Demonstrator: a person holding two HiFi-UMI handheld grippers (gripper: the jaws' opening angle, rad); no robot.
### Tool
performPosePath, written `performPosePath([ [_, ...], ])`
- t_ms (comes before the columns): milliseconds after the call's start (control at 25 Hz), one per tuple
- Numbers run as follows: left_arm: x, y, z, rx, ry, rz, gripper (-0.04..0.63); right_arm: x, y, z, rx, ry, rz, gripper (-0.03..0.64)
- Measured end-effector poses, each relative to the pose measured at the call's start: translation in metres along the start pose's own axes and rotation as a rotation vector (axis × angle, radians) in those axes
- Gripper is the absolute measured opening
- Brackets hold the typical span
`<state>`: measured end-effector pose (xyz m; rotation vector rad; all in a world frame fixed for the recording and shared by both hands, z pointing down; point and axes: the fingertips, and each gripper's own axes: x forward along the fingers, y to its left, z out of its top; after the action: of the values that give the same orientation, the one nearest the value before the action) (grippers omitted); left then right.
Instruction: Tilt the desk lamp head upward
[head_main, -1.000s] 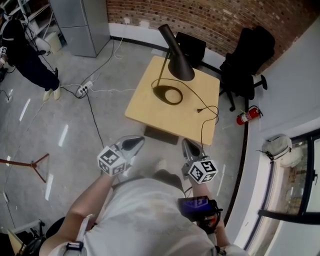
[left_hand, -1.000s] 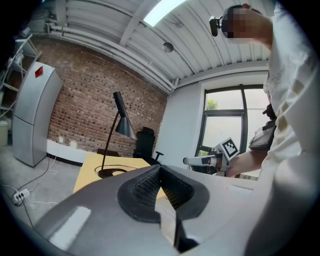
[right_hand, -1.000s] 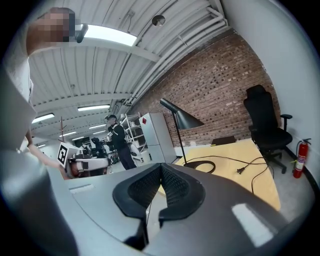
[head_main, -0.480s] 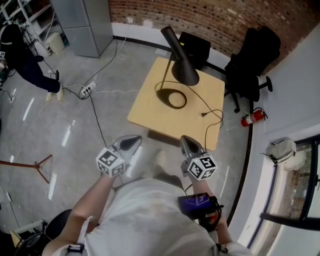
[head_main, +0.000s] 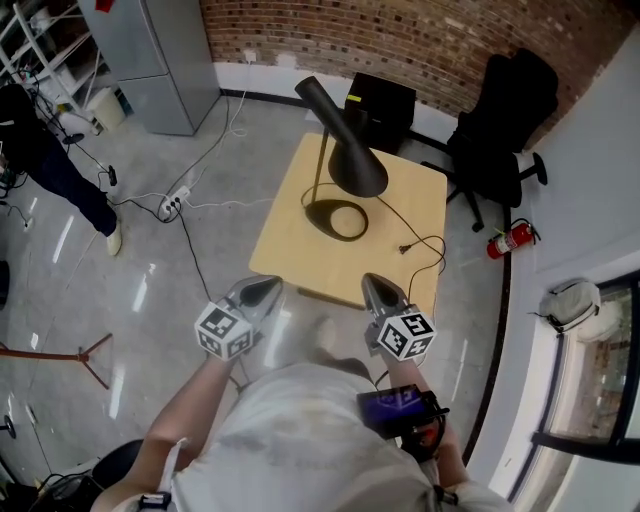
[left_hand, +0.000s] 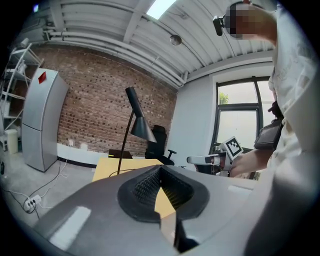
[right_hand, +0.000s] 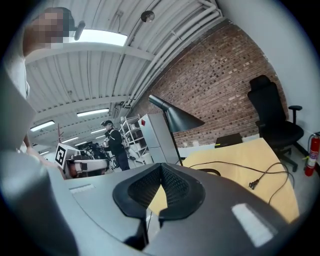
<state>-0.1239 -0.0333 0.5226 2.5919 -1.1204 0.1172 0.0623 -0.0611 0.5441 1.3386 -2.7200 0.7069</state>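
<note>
A: Grippers?

B: Bottom centre of head view, side by side, well apart. L gripper (head_main: 262, 290) w/ jaws pressed together, nothing btwn them; same in left gripper view (left_hand: 160, 187). R gripper (head_main: 381, 293) likewise closed tight and empty, confirmed in right gripper view (right_hand: 161, 186). Both over the shiny grey concrete floor (head_main: 150, 270), tips just short of the table's near edge, touching nothing.

A: Next out?

B: Square light-wood table (head_main: 290, 225), mid-frame. On it the black desk lamp w/ cone shade, thin stem and ring base (head_main: 355, 165). Base ring left of table centre, stem upright, shade sloping down toward the right, narrow end up at upper left. Well clear of both grippers. Seen upper centre in left gripper view (left_hand: 137, 122), and centre, above the jaws, in right gripper view (right_hand: 177, 117).

A: Cord?

B: Thin black cord (head_main: 425, 245) from the base across the right half of the top, plug end lying loose on the wood, a loop hanging over the near right edge.

A: Beyond?

B: Black box (head_main: 385, 100) on floor behind table. Black office chair (head_main: 500, 130) upper right, small red fire extinguisher (head_main: 510, 240) near it at the wall. White power strip (head_main: 170, 208) left of the table. Tall grey cabinet (head_main: 160, 50) upper left, red brick wall (head_main: 430, 35) along the top. Person in dark clothes (head_main: 50, 160) at far left edge.
</note>
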Motion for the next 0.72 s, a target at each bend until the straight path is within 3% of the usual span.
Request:
performPosePath([
  [320,0.045,0.023,0.022,-0.009,0.003,0.019,0.0,0.022,-0.04,0.026,0.025,-0.023,0.016,0.014],
  [720,0.098,0.042,0.042,-0.019,0.017,0.052,0.0,0.051,-0.098,0.063,0.129,-0.1,0.042,0.014],
])
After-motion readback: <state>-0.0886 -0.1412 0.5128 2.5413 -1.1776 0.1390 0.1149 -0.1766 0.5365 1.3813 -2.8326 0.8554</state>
